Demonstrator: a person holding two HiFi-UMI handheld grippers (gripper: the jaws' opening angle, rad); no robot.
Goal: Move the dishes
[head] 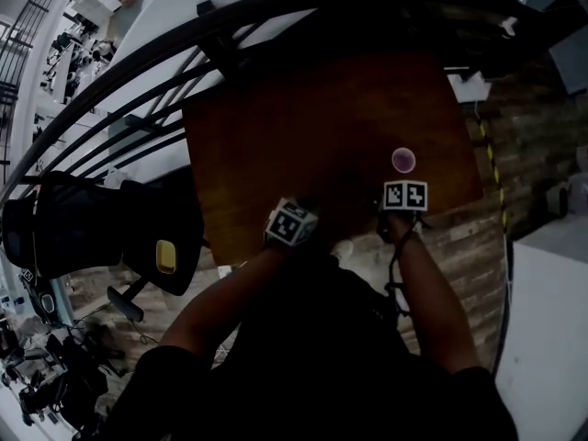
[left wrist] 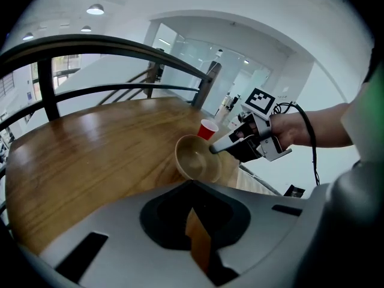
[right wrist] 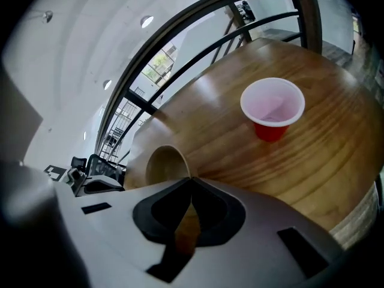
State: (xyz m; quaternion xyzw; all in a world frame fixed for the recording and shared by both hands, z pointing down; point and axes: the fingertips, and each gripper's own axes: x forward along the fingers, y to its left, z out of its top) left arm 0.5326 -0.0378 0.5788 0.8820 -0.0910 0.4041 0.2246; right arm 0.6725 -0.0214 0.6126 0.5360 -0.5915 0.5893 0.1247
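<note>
A tan bowl (left wrist: 197,158) hangs tilted on its side just over the wooden table (left wrist: 90,155), its opening facing the left gripper view. My right gripper (left wrist: 217,148) is shut on the bowl's rim; in the right gripper view the bowl (right wrist: 165,164) sits at the jaw tips (right wrist: 191,179). A red cup (right wrist: 273,108) with a white inside stands upright on the table beyond the bowl, also seen as the cup (head: 402,160) in the head view. My left gripper (left wrist: 192,183) is shut and empty, a short way from the bowl near the table's front edge (head: 292,223).
A black curved railing (head: 184,44) runs along the table's far and left sides. A black office chair (head: 101,228) stands left of the table. The table's right edge drops to a wooden floor (head: 524,145); a white counter (head: 551,320) is at the right.
</note>
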